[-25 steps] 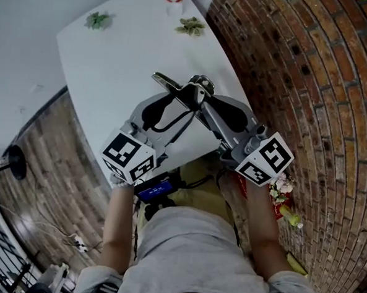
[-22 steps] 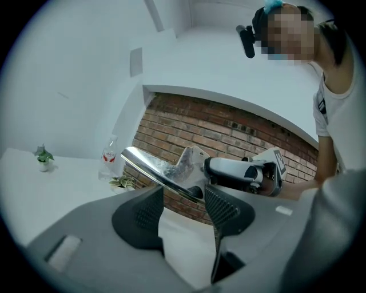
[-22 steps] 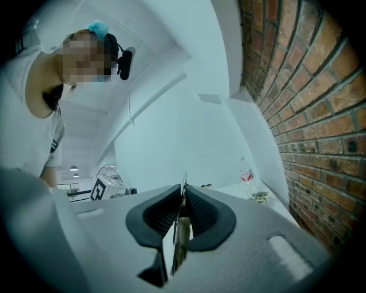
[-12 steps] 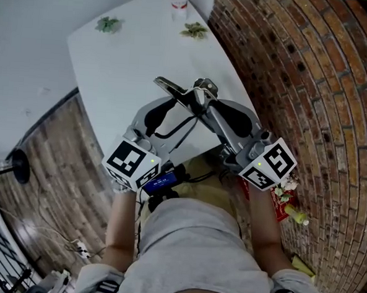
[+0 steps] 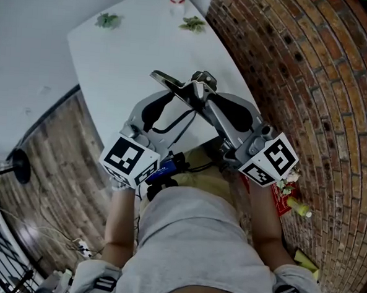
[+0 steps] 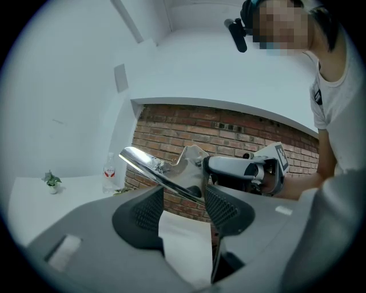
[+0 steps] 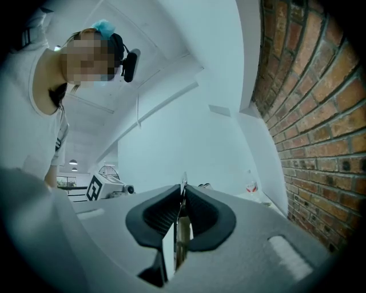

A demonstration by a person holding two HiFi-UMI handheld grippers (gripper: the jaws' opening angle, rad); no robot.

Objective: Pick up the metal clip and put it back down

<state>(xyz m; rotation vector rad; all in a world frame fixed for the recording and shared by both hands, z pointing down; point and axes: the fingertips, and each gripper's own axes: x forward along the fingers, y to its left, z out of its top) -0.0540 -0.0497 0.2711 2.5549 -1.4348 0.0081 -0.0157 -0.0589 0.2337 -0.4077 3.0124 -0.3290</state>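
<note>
Metal clip (image 5: 173,84) is stiff and slippery. Your left tongs (image 6: 184,196) pinch its long handle, your right tongs (image 7: 182,201) its thin plate.

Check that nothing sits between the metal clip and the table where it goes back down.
Nothing visible does. The metal clip hangs over bare white table, gripped by the right gripper. The small plants and the bottle stand at the far end, well clear.

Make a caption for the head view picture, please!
The left gripper and right gripper together hold a shiny silver metal clip over the white table.
</note>
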